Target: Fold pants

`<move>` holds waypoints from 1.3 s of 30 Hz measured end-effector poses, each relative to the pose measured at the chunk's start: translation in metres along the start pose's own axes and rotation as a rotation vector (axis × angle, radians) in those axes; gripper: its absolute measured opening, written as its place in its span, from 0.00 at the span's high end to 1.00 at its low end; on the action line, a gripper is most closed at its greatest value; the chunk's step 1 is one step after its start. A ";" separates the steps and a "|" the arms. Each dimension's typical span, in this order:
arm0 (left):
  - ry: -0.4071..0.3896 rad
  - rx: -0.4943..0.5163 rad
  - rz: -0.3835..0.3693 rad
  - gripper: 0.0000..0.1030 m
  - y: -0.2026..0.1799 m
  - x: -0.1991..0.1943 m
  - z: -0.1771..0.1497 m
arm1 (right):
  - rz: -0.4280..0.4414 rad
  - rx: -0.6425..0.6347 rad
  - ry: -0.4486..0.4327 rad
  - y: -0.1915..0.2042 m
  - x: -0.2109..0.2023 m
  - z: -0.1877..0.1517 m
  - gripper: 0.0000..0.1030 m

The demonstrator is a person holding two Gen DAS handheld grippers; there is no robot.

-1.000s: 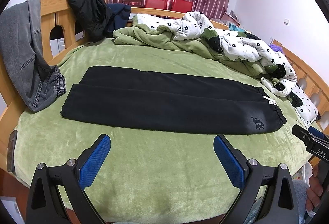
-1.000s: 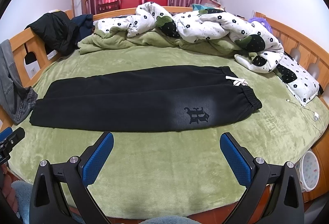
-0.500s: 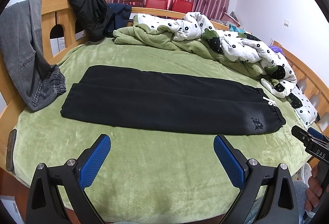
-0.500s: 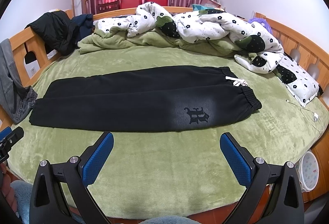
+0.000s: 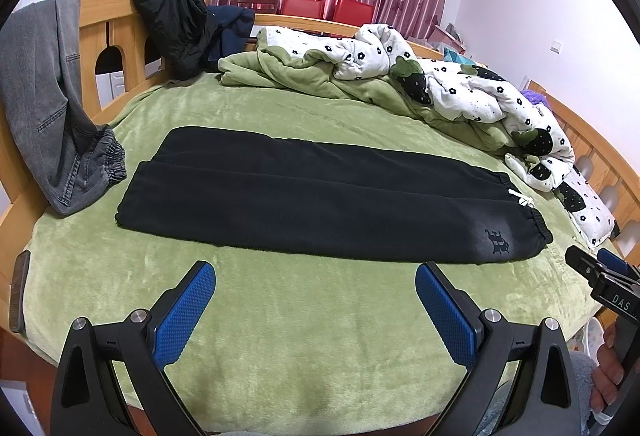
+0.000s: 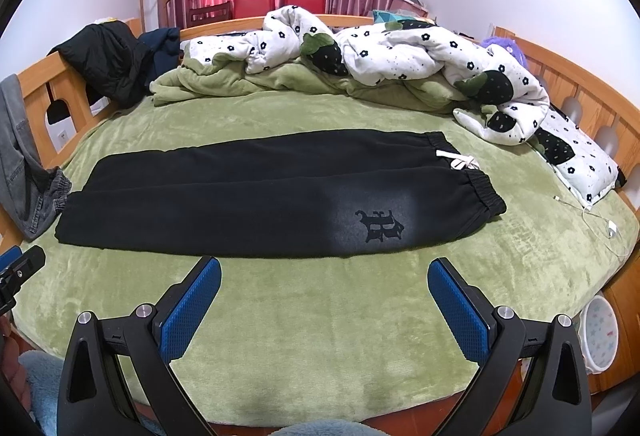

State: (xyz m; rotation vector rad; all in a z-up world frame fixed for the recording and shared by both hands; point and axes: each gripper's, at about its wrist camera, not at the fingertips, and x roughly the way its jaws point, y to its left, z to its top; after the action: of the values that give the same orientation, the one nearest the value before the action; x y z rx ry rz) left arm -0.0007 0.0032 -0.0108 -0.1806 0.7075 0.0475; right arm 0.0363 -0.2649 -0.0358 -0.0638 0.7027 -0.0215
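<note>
the black pants (image 5: 320,204) lie flat mid-frame on the bed (image 5: 280,336), long axis left to right, waistband right, just beyond the left gripper (image 5: 315,310) and right gripper (image 6: 324,306), both wide apart and empty, the right nearer the waistband.

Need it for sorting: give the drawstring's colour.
White drawstring, clearest in the right wrist view.

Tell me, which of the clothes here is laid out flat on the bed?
The black pants, spread lengthwise across the green blanket. The grey jeans and black jacket just hang over the wooden bed rail.
</note>
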 end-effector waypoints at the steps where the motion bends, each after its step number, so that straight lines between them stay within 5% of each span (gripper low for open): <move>1: -0.001 -0.001 -0.002 0.02 0.000 0.001 -0.001 | -0.003 -0.005 -0.003 0.000 0.000 0.000 0.01; 11: -0.002 -0.003 -0.009 0.02 -0.010 0.004 -0.005 | 0.006 -0.039 -0.016 0.002 0.000 -0.002 0.01; 18: 0.043 -0.034 -0.055 0.02 -0.005 0.017 0.004 | 0.128 -0.011 0.041 -0.001 0.019 0.004 0.01; 24: 0.102 -0.066 -0.138 0.02 0.020 0.033 0.017 | 0.245 0.062 -0.052 -0.021 0.010 0.008 0.01; 32: 0.051 -0.135 -0.080 0.01 0.072 0.080 0.046 | 0.059 0.009 -0.105 -0.063 0.038 0.036 0.01; 36: 0.135 -0.203 0.007 0.01 0.101 0.128 0.030 | 0.071 0.077 -0.041 -0.091 0.084 0.031 0.05; 39: 0.200 -0.289 0.030 0.03 0.122 0.162 0.005 | 0.033 0.126 0.007 -0.107 0.128 0.014 0.20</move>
State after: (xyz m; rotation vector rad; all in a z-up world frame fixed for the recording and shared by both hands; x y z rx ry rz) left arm 0.1130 0.1210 -0.1309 -0.4560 0.9018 0.1619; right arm 0.1434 -0.3763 -0.1012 0.0686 0.7081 -0.0348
